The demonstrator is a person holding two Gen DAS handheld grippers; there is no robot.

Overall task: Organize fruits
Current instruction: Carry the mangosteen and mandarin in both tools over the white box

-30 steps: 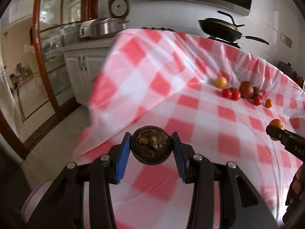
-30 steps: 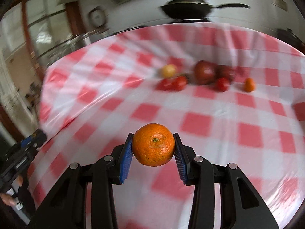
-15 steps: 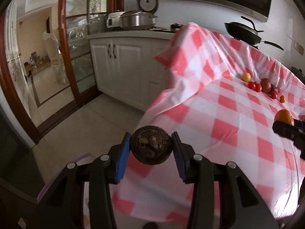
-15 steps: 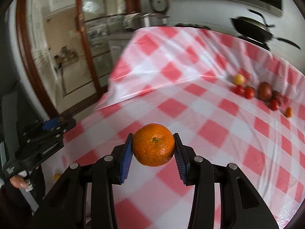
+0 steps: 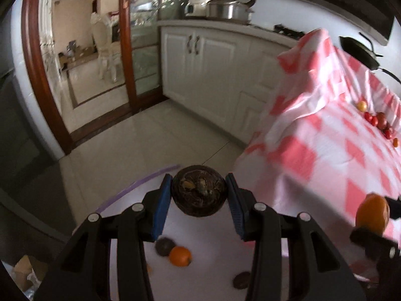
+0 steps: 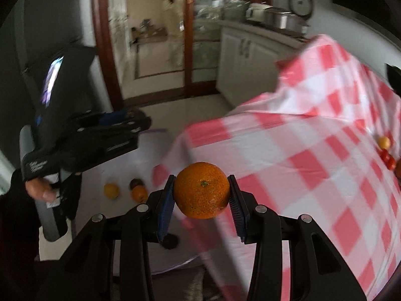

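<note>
Left side first: your left gripper is clamped on a dark brown, rough-skinned round fruit, blue pads pressed to both sides. It hangs above a white round surface with a lilac rim, set low beside the table; whether that is a tray, a basin or a low tabletop, you cannot tell from here.

On that white surface, fruits already lie:
- a small dark round fruit touching a small orange citrus
- another dark fruit further right, near the edge of view
- a yellow fruit, seen from the right wrist view, just left of the dark-and-orange pair

Centre: your right gripper is shut on a bright orange mandarin with a green stem scar. It sits over the hanging edge of the red-and-white checked plastic tablecloth, not yet over the white surface.

Far right, well apart from both grippers: a short row of fruits stays on the cloth — a yellow round one, several small red tomatoes, a tiny orange one.

Judgement: sorting is roughly midway. Some pieces are delivered, two are in transit in your grippers, and the row on the table is left to collect. Both held fruits await release onto the white surface.
</note>
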